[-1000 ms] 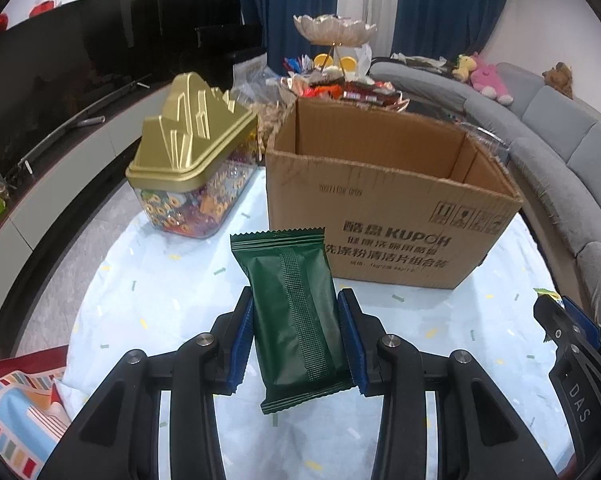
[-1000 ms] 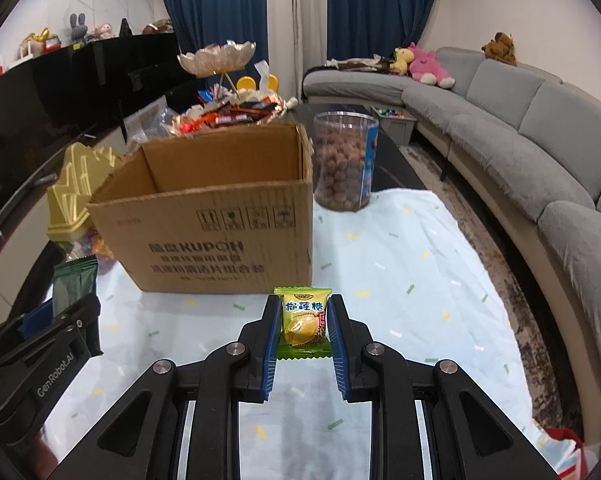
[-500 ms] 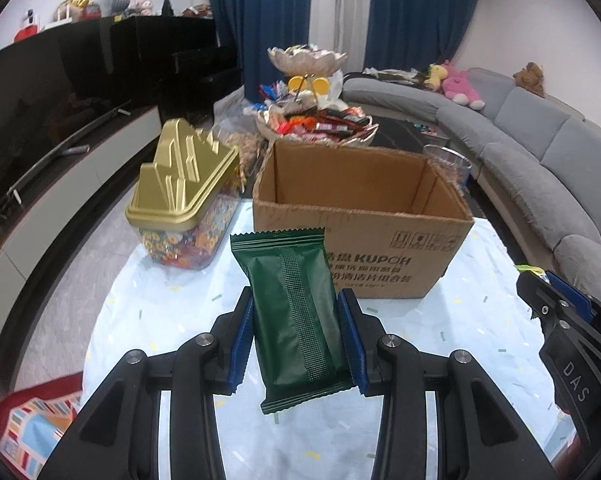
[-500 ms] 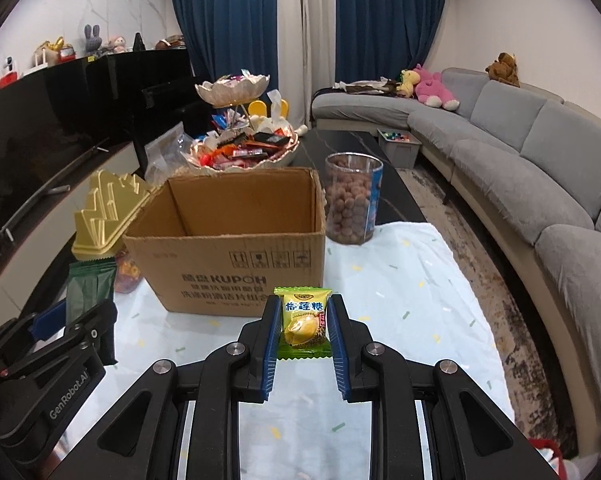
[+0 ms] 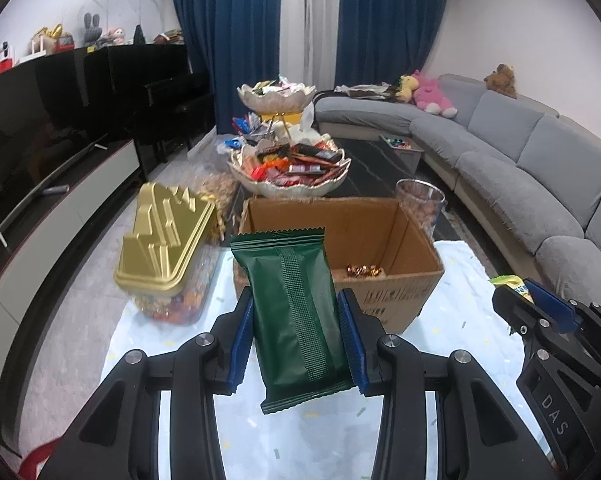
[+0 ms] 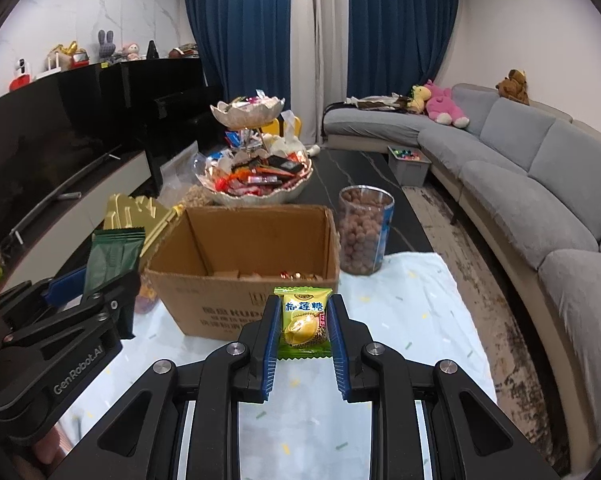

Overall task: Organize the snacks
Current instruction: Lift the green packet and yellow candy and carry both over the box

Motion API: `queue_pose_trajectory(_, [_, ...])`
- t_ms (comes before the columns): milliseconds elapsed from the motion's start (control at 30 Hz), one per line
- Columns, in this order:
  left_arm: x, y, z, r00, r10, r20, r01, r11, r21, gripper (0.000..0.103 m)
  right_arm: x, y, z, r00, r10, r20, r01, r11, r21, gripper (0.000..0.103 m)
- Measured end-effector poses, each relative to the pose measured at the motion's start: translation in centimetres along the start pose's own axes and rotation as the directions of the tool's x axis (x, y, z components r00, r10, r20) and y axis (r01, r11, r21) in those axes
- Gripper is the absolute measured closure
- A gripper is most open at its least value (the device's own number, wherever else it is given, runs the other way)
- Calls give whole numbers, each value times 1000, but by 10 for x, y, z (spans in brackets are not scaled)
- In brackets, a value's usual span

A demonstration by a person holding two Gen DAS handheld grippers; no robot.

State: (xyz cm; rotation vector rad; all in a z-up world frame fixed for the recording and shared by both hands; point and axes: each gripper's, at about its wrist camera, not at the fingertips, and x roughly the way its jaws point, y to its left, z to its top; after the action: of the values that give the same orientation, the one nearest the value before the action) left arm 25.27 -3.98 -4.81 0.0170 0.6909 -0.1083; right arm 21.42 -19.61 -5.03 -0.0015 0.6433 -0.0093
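left gripper (image 5: 296, 336): clamped on green packet (image 5: 294, 312) | right gripper (image 6: 303, 334): clamped on yellow candy (image 6: 303, 324) | both held above the cloth, near side of open box (image 6: 204, 292); few sweets inside

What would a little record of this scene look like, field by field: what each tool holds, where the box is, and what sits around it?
left tool: shut on the dark green packet
right tool: shut on the small yellow-green candy
cardboard box: open, on the pale tablecloth, just beyond both tools
inside box: a few wrapped sweets on the bottom
left of box: gold-lidded container
right of box: clear jar of brown balls
behind box: tiered snack bowl
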Motion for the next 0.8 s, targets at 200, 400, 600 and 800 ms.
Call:
queue_pose_trajectory(200, [9, 4, 17, 1000, -21, 0, 21, 1000, 0, 63, 4, 5, 19, 1000, 6, 22, -6, 1000, -17, 78])
queue_pose_trajectory(400, [23, 10, 35, 999, -49, -9, 49, 999, 9, 63, 13, 7, 38, 999, 14, 41, -13, 999, -41, 78])
queue_pose_trajectory(600, [37, 14, 48, 999, -51, -11, 51, 998, 23, 63, 27, 11, 51, 999, 24, 40, -23, 999, -46, 78])
queue_pose_trajectory(800, [52, 16, 57, 998, -51, -21, 51, 998, 27, 63, 42, 18, 62, 999, 35, 37, -33, 997, -64, 78])
